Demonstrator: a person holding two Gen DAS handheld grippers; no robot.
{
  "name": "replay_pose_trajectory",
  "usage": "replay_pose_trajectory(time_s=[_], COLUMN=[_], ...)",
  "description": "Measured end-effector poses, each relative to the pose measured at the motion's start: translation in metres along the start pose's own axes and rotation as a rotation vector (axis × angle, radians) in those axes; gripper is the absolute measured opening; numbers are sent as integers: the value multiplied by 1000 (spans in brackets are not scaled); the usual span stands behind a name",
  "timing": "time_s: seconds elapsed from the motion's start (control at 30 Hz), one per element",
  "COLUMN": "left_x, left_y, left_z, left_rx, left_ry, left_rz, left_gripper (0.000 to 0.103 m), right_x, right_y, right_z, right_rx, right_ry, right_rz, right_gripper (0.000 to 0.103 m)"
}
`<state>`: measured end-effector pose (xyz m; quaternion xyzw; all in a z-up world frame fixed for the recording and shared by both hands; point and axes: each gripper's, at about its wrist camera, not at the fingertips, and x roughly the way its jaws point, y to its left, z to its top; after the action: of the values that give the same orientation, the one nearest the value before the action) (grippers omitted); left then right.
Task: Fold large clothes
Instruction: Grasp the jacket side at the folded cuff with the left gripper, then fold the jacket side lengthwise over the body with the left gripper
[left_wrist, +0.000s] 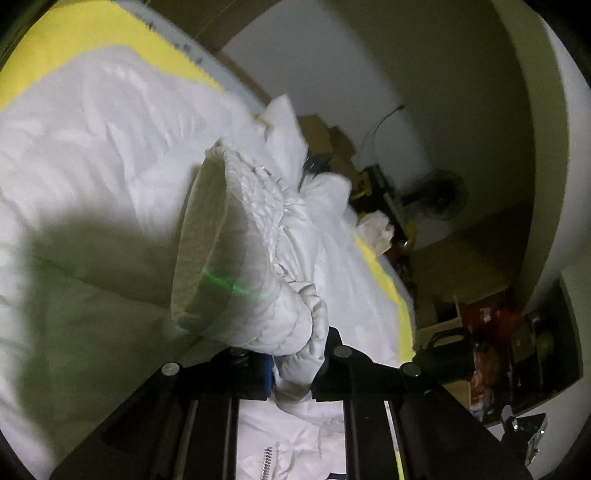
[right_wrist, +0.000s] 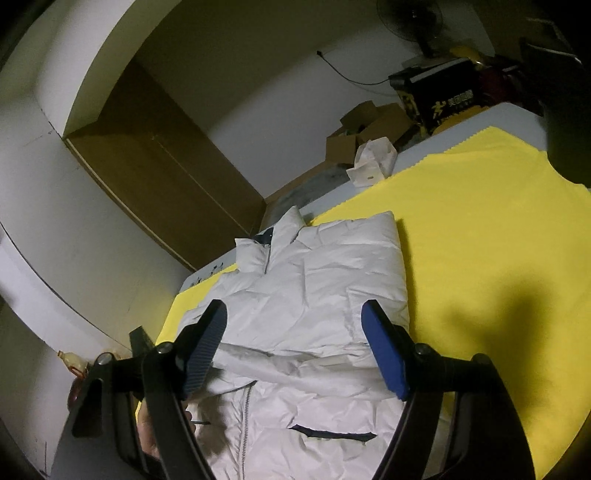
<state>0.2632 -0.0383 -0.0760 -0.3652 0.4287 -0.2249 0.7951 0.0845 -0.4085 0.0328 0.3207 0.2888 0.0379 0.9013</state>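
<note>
Already the left gripper pinches the jacket's sleeve cuff (lifted off the torso); the right gripper hovers spread over its chest, collar pointing away.

bare yellow cloth right of the jacket, crumpled bag at far edge
</note>
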Motion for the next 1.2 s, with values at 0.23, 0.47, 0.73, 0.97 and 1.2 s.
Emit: replay_pose_trajectory(time_s=[0.23, 0.47, 0.73, 0.97, 1.2], left_x=[7, -2, -144, -235, -291], left_y=[24, 26, 4, 26, 99], left_z=[-13, -8, -11, -52, -108], left_rx=[-26, 73, 297, 364, 242], left_ry=[45, 110, -2, 102, 169], left_rz=[183, 196, 150, 154, 226], left_gripper=[22, 36, 89, 90, 90], right_x=[6, 4, -56, -44, -71], right_y=[21, 31, 37, -3, -32], right_z=[-5, -17, -14, -30, -88], right_rx=[-53, -110, -250, -103, -146], right_ry=[8, 36, -104, 151, 313], right_rz=[31, 7, 17, 163, 136], right_gripper=[76, 76, 103, 103, 103])
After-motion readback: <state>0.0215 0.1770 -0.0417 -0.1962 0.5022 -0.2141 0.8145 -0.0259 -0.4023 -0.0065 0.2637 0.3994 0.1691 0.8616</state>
